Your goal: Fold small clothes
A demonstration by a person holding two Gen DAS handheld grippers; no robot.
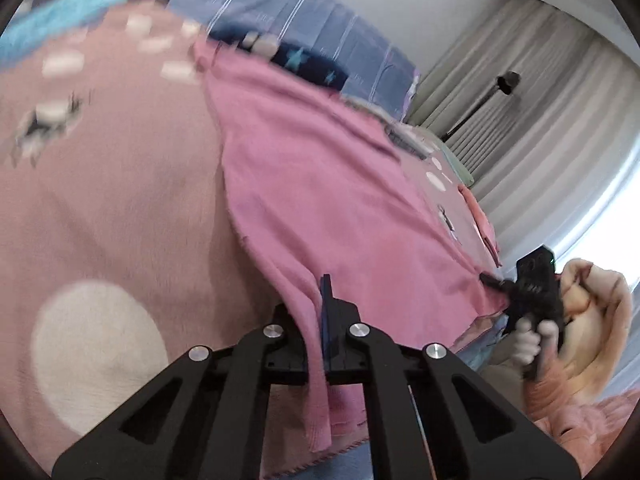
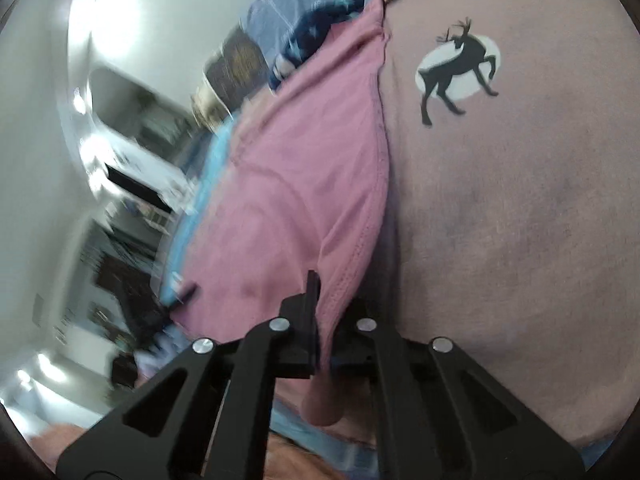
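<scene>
A pink garment [image 1: 316, 200] lies spread over a dusty-pink blanket [image 1: 120, 200] with white dots and deer prints. My left gripper [image 1: 316, 300] is shut on the garment's near edge, and a fold of cloth hangs down between the fingers. My right gripper [image 1: 496, 282] shows at the right of the left wrist view, shut on another corner of the same garment. In the right wrist view the garment [image 2: 288, 208] runs up from my right gripper [image 2: 326, 300], which pinches its hem. The left gripper [image 2: 180, 296] appears blurred at the garment's far corner.
A blue striped pillow or bedding [image 1: 312, 36] and a dark star-print cloth [image 1: 308, 66] lie at the bed's far side. A turquoise cloth [image 1: 52, 20] lies at top left. Grey curtains [image 1: 540, 128] and a floor lamp [image 1: 488, 96] stand beyond the bed. A deer print [image 2: 456, 68] marks the blanket.
</scene>
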